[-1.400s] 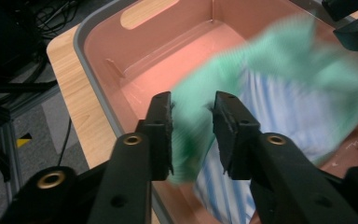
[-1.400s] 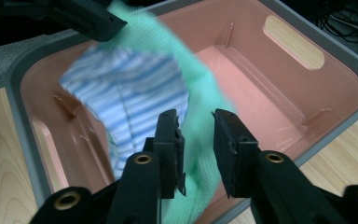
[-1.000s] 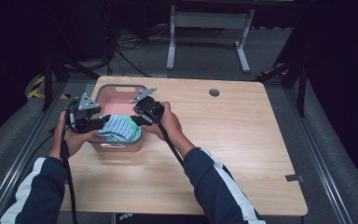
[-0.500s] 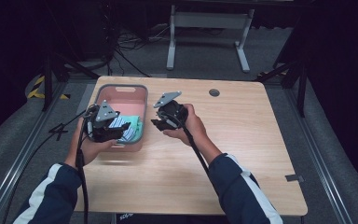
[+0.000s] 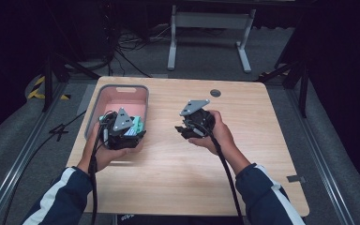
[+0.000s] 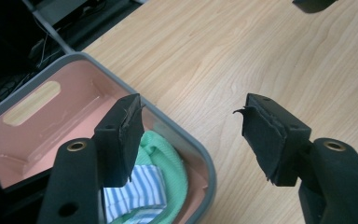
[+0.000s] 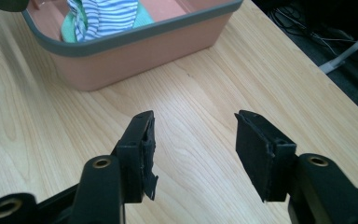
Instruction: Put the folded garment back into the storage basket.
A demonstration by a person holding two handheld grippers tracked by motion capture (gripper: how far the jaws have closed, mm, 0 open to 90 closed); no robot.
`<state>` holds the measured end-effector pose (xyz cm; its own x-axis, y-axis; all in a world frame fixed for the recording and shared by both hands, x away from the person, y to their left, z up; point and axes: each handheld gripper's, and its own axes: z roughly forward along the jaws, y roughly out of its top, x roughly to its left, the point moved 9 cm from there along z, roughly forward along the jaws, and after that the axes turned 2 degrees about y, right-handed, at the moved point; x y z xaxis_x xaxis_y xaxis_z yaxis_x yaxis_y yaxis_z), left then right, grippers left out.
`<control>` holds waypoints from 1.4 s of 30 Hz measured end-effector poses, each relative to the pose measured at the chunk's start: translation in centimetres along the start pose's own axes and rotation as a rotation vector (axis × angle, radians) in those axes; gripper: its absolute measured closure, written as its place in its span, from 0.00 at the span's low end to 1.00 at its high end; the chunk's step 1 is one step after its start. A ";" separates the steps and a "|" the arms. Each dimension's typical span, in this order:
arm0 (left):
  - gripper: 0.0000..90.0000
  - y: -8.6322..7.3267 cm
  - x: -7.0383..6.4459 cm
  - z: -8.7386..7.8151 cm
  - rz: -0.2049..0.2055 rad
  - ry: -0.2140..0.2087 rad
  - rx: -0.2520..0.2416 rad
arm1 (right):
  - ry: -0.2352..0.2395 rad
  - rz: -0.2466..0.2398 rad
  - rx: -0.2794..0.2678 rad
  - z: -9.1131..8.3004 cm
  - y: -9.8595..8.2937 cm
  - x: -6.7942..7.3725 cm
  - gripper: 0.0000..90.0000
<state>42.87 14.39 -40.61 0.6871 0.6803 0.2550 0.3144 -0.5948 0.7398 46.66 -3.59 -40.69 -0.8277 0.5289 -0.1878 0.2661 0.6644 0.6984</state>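
A: Where is the left gripper (image 5: 130,136)?
B: Over the near corner of the pink bin (image 5: 122,92), above the striped cloth (image 5: 132,131) and green cloth (image 5: 139,124) lying inside.
A: And the right gripper (image 5: 183,130)?
B: Over the bare wooden table (image 5: 262,126), apart from the bin, held in a hand (image 5: 218,133)

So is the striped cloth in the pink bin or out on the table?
In. The striped cloth lies bunched inside the pink bin, below its grey rim, with green fabric beside it.

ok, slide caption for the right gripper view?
Open right gripper above wooden table, facing pink bin holding striped cloth.
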 end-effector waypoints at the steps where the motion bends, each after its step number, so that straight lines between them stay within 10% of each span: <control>1: 0.41 0.0 0.0 0.0 0.000 0.000 0.000 | 0.000 0.000 0.000 0.0 0.0 0.0 0.53; 29: 0.29 -2.1 -7.3 2.7 0.100 -0.145 0.025 | -0.054 -0.012 0.083 -2.3 -7.2 -0.7 0.43; 42: 0.27 -3.6 -8.5 4.0 0.127 -0.164 0.061 | -0.069 -0.013 0.096 -3.0 -10.5 -0.4 0.38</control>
<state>38.53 8.99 -47.92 0.8195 0.5227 0.2349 0.2547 -0.6995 0.6677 42.67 -12.35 -45.88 -0.7959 0.5533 -0.2458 0.3046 0.7168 0.6272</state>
